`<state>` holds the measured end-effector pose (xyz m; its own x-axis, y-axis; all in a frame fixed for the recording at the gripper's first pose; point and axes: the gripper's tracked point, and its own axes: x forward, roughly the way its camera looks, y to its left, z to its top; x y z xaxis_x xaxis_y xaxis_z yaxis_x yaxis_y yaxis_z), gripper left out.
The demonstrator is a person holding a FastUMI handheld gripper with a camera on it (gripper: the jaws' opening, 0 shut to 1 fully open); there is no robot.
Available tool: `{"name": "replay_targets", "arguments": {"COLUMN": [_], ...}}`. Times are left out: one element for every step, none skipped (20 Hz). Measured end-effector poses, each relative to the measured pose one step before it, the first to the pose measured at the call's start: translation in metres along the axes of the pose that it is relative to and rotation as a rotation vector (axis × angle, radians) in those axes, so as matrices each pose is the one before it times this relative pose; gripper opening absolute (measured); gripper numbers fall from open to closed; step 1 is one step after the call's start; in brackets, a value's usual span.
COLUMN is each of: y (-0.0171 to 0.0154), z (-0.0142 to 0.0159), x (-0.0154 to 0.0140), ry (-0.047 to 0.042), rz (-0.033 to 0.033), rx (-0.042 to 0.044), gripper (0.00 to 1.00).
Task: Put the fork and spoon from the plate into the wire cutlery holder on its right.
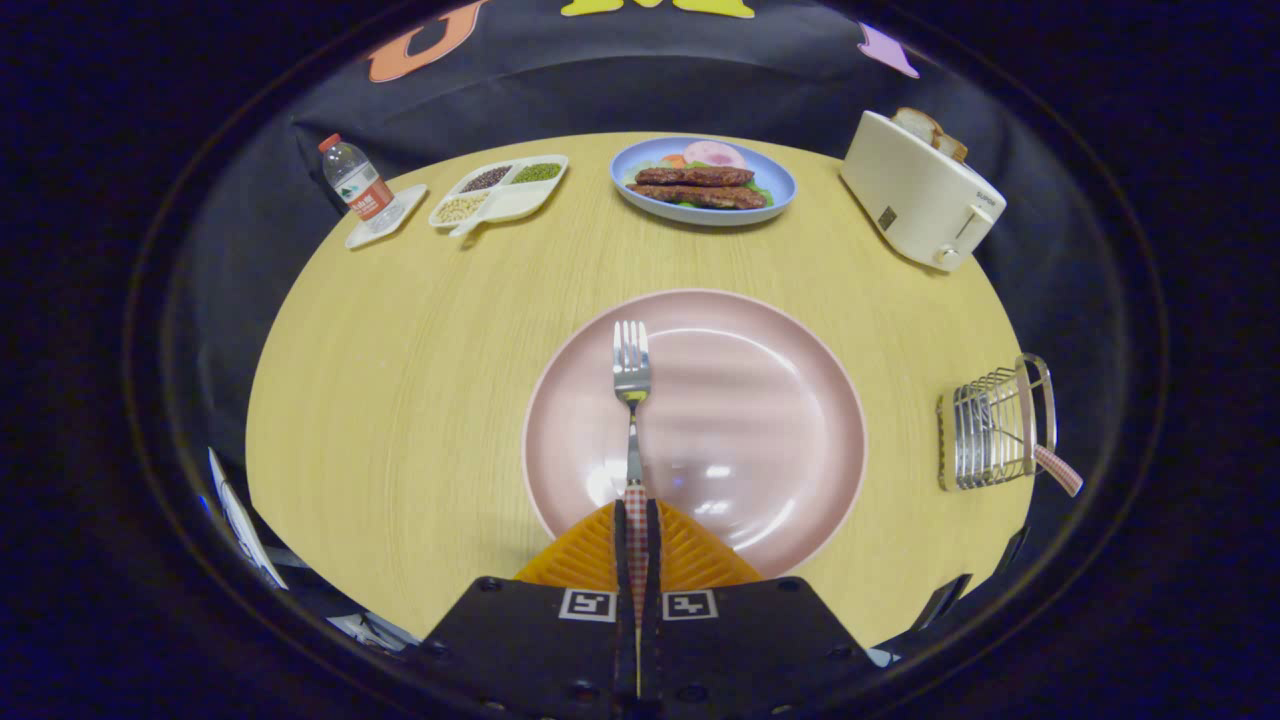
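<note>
Gripper view: The gripper (637,545) is closed on the fork (632,400). Both orange fingers (585,555) press the checked handle from either side, with no gap left between them. The fork's long axis runs straight ahead, in line with the fingers. Its tines point away, over the pink plate (780,420). The fork appears raised slightly off the plate, though this cannot be confirmed.

The holder (990,430) stands on the table (400,350) to the right of the plate, well apart from the fork and clear of the plate rim. A second checked handle (1058,470) projects from the holder's right side; this is probably the spoon, already placed.

Judgement: the coming move is a carry to the right. The fork must then be turned from level to upright, so it enters the holder from above.
</note>
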<state>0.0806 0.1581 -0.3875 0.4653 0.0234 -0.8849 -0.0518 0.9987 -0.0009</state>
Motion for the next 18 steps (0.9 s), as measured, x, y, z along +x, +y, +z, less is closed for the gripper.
{"name": "replay_targets", "arguments": {"y": [-0.00323, -0.00364, -0.00487, -0.00569, -0.00587, -0.00719, -0.00784, -0.00881, -0.01046, -0.01137, -0.00982, -0.0101, -0.00919, -0.00794, -0.00905, -0.01393, -0.01545, -0.00928], "z": [0.00228, 0.00341, 0.00402, 0.00451, 0.00459, 0.00511, 0.00433, 0.00458, 0.00418, 0.00419, 0.00414, 0.00283, 0.00202, 0.00257, 0.00407, 0.00562, 0.00478, 0.00448], "x": [-0.00788, -0.00836, -0.00834, -0.01001, -0.00961, -0.01038, -0.00942, -0.00964, -0.00751, -0.00665, -0.00556, -0.00495, -0.00479, -0.00508, -0.00561, -0.00535, -0.00468, -0.0048], "ry": [-0.00387, -0.00655, -0.00802, -0.00979, -0.00869, -0.00776, -0.00777, -0.00774, -0.00488, -0.00649, -0.00875, -0.00358, 0.00361, 0.00888, 0.00345, 0.00152, 0.00174, -0.00182], "rz": [0.00384, 0.00492, 0.00088, 0.00025, -0.00029, -0.00141, -0.0015, -0.00278, -0.01175, -0.0136, -0.00761, -0.0076, -0.00005, 0.00989, 0.00722, -0.01226, -0.01067, -0.00154], "rx": [0.00504, 0.00344, 0.00084, -0.00228, -0.0036, -0.00202, -0.00075, 0.00039, 0.00052, -0.00536, -0.00455, 0.00213, 0.01087, 0.01328, 0.01063, 0.00782, 0.00282, -0.00031], "gripper": [0.02, 0.02, 0.02, 0.02, 0.02, 0.02, 0.02, 0.02, 0.02, 0.02, 0.02, 0.02, 0.02, 0.02, 0.02, 0.02, 0.02, 0.02]}}
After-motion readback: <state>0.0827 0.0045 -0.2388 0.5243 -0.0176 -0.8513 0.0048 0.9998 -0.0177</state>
